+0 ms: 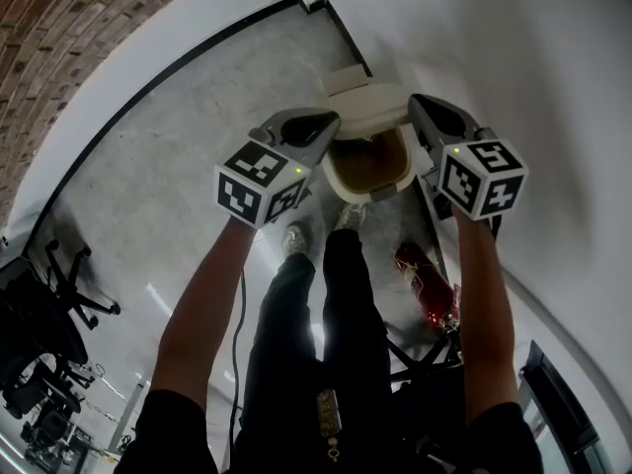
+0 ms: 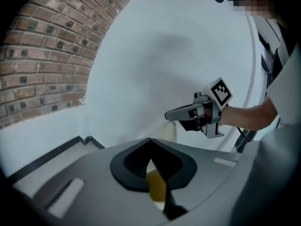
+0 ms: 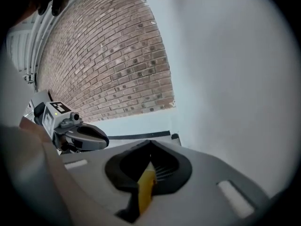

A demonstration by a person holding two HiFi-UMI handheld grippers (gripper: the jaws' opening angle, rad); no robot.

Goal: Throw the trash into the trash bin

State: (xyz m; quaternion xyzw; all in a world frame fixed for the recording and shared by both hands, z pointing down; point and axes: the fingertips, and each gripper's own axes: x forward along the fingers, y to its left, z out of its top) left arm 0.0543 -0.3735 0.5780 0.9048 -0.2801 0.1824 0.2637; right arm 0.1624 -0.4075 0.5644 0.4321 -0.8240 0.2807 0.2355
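trash bin (image 1: 367, 107): rim's sides hidden, contents too dim to tell
red object (image 1: 423, 282): dark, partly covered, kind unclear
chairs (image 1: 39, 324): cut off at the left edge

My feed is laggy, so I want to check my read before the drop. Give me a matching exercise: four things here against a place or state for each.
Things:
1. trash bin
2. red object
3. office chair
4. left gripper

Places or states:
A. jaws shut
B. on the floor, right of the person's legs
C. in the room corner, inside showing
D. at the left edge of the head view

Pairs: 1-C, 2-B, 3-D, 4-A
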